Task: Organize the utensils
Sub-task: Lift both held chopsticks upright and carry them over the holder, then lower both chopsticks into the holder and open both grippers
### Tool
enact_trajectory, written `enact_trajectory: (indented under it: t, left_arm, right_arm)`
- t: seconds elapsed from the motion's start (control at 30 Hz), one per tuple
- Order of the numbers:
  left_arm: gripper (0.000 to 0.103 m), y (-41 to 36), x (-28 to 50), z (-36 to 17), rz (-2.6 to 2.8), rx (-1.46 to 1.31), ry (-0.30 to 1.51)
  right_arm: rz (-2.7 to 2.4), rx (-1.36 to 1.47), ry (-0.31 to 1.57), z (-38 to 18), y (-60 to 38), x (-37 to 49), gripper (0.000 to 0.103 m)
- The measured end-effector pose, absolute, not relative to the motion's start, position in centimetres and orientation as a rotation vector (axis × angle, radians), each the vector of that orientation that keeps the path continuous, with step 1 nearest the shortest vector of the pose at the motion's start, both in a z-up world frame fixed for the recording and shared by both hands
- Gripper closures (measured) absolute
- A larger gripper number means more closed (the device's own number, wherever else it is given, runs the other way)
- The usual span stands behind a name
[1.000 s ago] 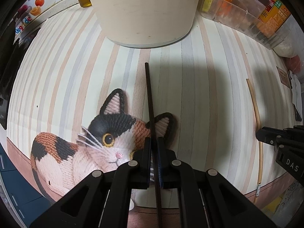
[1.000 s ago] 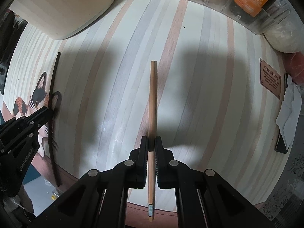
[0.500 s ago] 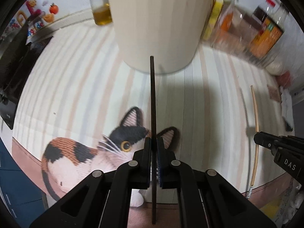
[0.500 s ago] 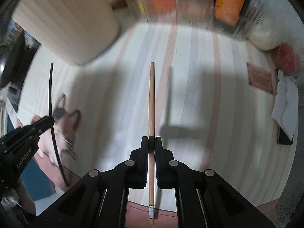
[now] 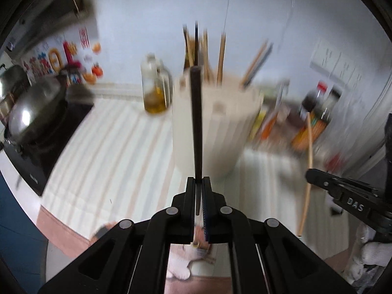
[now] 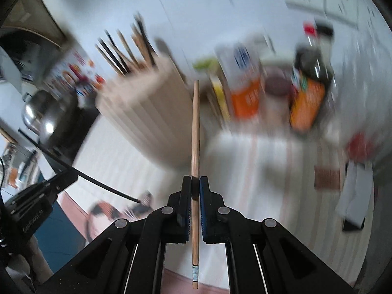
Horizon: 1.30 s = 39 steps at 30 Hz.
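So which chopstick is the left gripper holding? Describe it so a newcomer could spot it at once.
Start at the tall cream ribbed utensil holder on the striped mat. In front of it the left gripper is shut on a black chopstick that points up at the holder. It is plain dark, unlike the light wooden chopstick in the right gripper.

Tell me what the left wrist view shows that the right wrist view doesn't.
Only the left wrist view: an oil bottle beside the holder. Only the right wrist view: a brown label and white paper on the mat. Both: the utensil holder, the wok, the left gripper shut on a black chopstick, and the right gripper shut on a wooden chopstick.
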<state>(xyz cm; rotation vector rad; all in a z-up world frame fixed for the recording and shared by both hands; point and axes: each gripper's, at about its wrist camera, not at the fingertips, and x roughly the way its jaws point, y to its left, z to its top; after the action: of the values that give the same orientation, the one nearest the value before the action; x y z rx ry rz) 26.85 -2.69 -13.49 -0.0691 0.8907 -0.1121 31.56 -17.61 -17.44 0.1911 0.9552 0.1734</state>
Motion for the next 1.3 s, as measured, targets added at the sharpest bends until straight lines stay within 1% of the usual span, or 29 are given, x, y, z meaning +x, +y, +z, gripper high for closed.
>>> enact_trajectory:
  t: [0.17,0.4,0.53,0.67,0.87,1.1,1.3]
  left_arm:
    - [0.101,-1.5,27.6,-7.5,-0.123,-0.115,0.765]
    - [0.101,-0.5,29.4,-0.6,-0.141,-0.156,0.611]
    - [0.101,-0.5,32.3,1.2,-0.143,-0.159,0.573]
    - [0.101,-1.2,35.7,0.8,-0.145,-0.153,0.586]
    - [0.101,-2.0,41.0,-2.4,-0.147,-0.144,0.658]
    - [0.101,-2.4,44.8,-7.4,-0.125,-0.138,0.764]
    - [0.101,-2.5,45.9,-9.6,-0.126,-0.145,0.817]
  right_arm:
    - [0.231,0.202,0.831,-11.3,-16.5,33.2,0.097]
    - [0.251,0.246,0.659,-3.2,-16.0,37.3,0.097]
    - [0.218,0.252,0.565,0.4,-15.7,39.6,0.097]
    - [0.170,0.249,0.478,2.5,-15.6,42.2,0.097]
    - [0.136,0.262,0.419,2.3,-15.2,46.3,0.097]
    - [0.162,0.241,0.446,-1.9,-13.2,50.0,0.097]
    - [0.167,0.235,0.450,-5.7,-12.3,50.5,0.097]
